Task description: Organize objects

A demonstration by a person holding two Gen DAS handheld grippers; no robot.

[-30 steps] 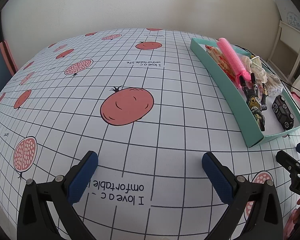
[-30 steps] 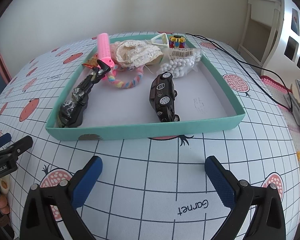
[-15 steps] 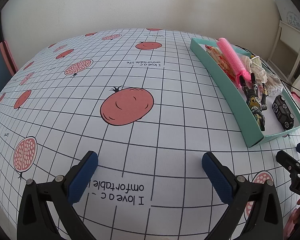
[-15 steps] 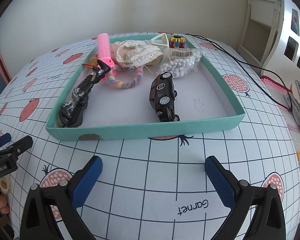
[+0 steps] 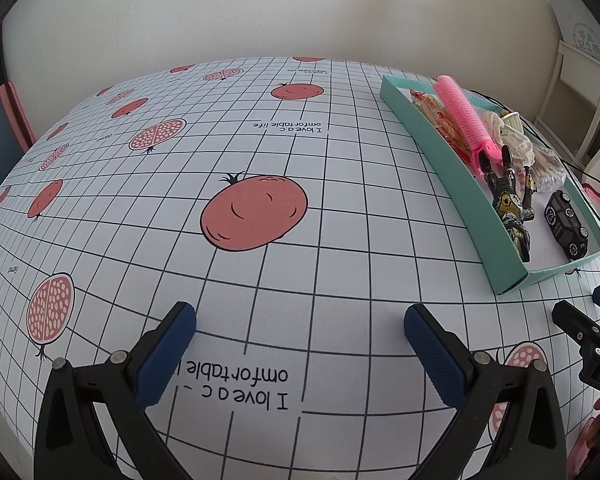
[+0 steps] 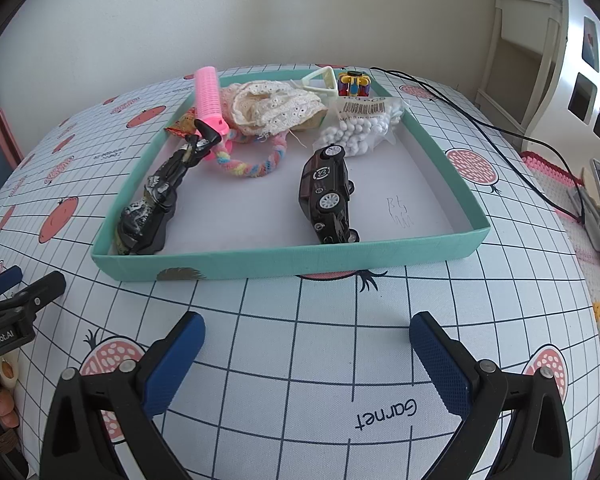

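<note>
1. The left gripper hangs over the bare gridded surface, jaws wide apart and holding nothing.
2. The right gripper has its jaws spread wide and empty, just short of the teal tray.
3. Inside the tray lie a black toy car, a dark figurine, a pink roller and a bag of white beads.
</note>
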